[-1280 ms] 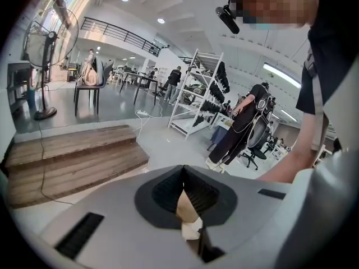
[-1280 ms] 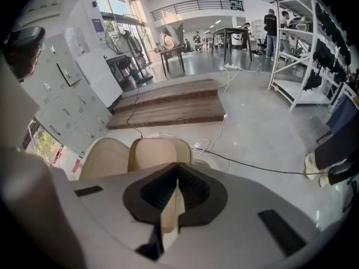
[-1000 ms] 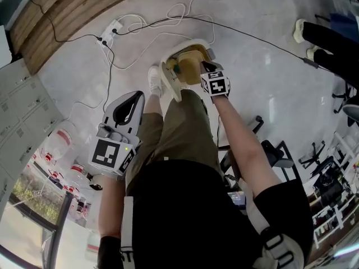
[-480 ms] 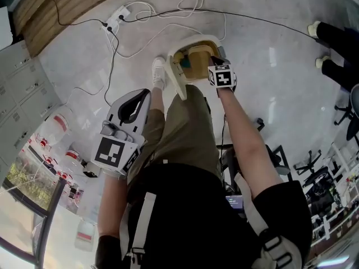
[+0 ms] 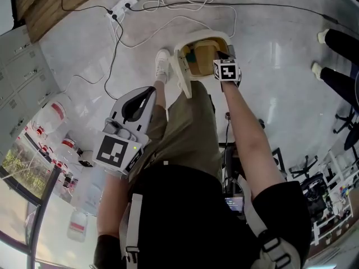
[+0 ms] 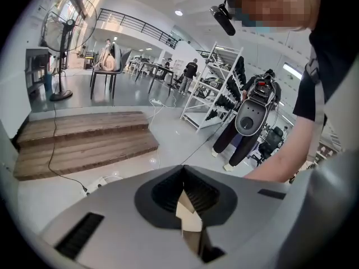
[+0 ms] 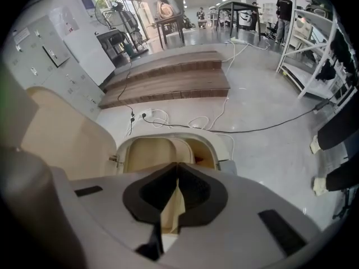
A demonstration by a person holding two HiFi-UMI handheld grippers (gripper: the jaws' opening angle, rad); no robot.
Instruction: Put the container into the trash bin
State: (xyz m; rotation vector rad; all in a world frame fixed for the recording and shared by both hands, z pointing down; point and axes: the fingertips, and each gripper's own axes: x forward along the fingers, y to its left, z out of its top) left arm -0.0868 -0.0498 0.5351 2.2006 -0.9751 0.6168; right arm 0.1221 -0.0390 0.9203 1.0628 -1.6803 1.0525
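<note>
A cream trash bin stands on the floor in front of my feet, its lid swung open to the left. My right gripper hangs over the bin's right rim, pointing steeply down, jaws shut with nothing seen between them. In the right gripper view the right gripper looks down into the bin's mouth. A small green thing lies inside the bin; I cannot tell if it is the container. My left gripper sits by my left thigh, shut and empty, seen also as the left gripper.
A power strip with white and black cables lies on the floor beyond the bin. Wooden steps and grey cabinets are at the left, plastic jars below them. Another person's legs stand at the right.
My right gripper has sunk closer to the bin's mouth, still shut. The left gripper has come down a little beside my thigh.
</note>
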